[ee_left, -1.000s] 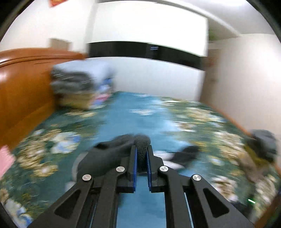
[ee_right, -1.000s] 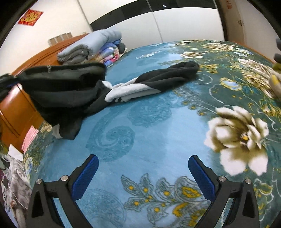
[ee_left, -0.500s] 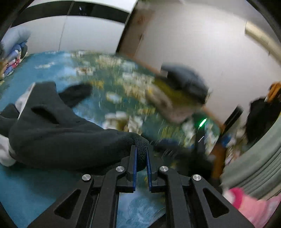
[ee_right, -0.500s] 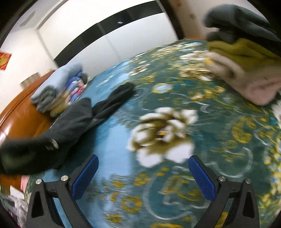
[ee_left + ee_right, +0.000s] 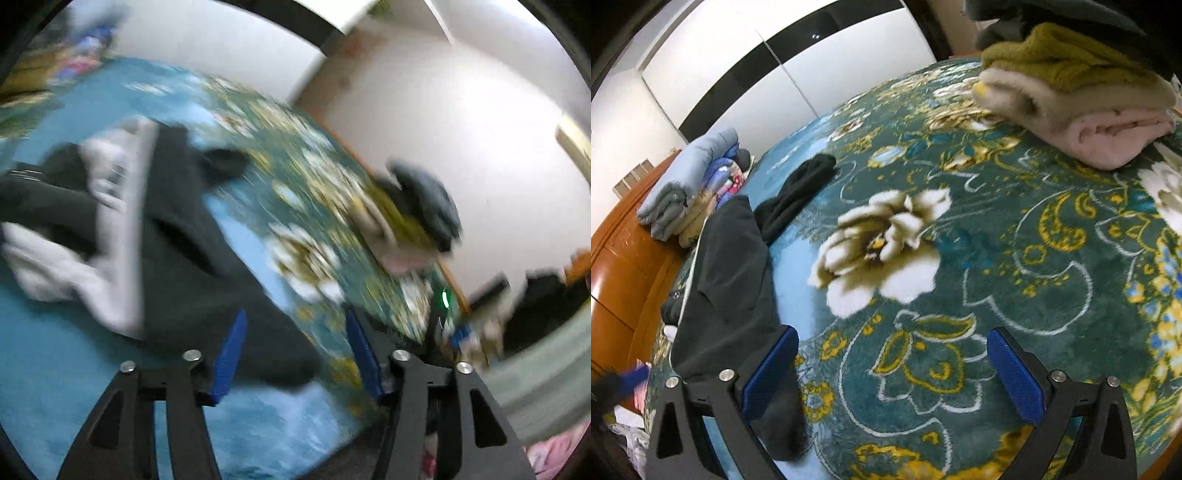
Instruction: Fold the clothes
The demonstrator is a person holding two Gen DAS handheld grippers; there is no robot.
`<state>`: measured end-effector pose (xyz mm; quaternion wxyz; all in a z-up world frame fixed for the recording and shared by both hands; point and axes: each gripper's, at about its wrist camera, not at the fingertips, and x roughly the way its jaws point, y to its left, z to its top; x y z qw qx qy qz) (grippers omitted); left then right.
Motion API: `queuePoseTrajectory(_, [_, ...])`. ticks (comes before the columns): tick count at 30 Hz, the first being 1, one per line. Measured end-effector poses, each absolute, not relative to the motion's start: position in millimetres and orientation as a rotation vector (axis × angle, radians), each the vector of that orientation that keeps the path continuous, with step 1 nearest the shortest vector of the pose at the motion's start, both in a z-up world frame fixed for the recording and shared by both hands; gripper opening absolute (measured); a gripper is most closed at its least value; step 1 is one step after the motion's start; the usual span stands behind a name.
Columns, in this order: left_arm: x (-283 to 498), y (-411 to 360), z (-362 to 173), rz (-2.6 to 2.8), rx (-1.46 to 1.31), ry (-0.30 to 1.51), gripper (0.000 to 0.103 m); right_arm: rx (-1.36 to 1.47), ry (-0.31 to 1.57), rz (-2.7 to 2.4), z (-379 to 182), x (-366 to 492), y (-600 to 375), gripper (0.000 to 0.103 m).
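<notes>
The left hand-held gripper (image 5: pixel 293 354) has its blue pads spread apart and holds nothing; the dark garment's nearest corner lies on the bed between and just beyond them. The right hand-held gripper (image 5: pixel 892 363) is likewise wide open and empty, its left pad (image 5: pixel 772 365) over the garment's near edge, though whether it touches the cloth is not clear.

The bed (image 5: pixel 997 258) fills both views under a teal blanket with white and gold flowers. A wooden headboard (image 5: pixel 617 266) runs along its far-left side in the right wrist view.

The dark grey garment (image 5: pixel 727 273) lies spread on the blanket beside the headboard, its long axis running from the right gripper away toward the headboard end. One dark sleeve (image 5: pixel 798 192) points off from its far end, angled toward the middle of the bed. In the blurred left wrist view, white fabric (image 5: pixel 110 236) shows along the garment's side (image 5: pixel 192 266).

A stack of folded bedding (image 5: pixel 690 184), pale blue on top, sits against the headboard beyond the garment. A pile of folded clothes (image 5: pixel 1071 96), olive over beige and pink, rests across the bed from the garment.
</notes>
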<state>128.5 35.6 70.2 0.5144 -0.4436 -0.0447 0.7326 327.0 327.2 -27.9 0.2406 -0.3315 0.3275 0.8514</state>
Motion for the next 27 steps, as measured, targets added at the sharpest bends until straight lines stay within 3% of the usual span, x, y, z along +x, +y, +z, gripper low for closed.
queuePoseTrajectory(3, [79, -5, 56, 2.142, -1.167, -0.185, 0.067, -0.939, 0.883, 2.325, -33, 320, 324, 0.103])
queuePoseTrajectory(10, [-6, -54, -16, 2.176, -1.483, -0.763, 0.067, -0.994, 0.837, 2.296, -39, 309, 320, 0.103])
queuePoseTrajectory(18, [-25, -21, -42, 2.222, -1.615, -0.755, 0.064, -1.036, 0.795, 2.272, -39, 296, 317, 0.103])
queuePoseTrajectory(19, [-24, -21, -44, 2.238, -1.624, -0.748, 0.049, -1.039, 0.793, 2.270, -40, 296, 317, 0.103])
queuePoseTrajectory(20, [-22, -21, -47, 2.253, -1.632, -0.742, 0.028, -1.042, 0.791, 2.268, -40, 295, 317, 0.103])
queuePoseTrajectory(21, [-21, -21, -50, 2.269, -1.640, -0.735, 0.019, -1.045, 0.789, 2.266, -39, 295, 317, 0.103])
queuePoseTrajectory(23, [-21, -37, -50, 2.244, -1.606, -0.791, 0.014, -1.052, 0.786, 2.263, -39, 294, 318, 0.103])
queuePoseTrajectory(27, [-9, -67, -23, 2.399, -1.401, -0.728, 0.012, -1.070, 0.768, 2.254, -39, 289, 317, 0.103])
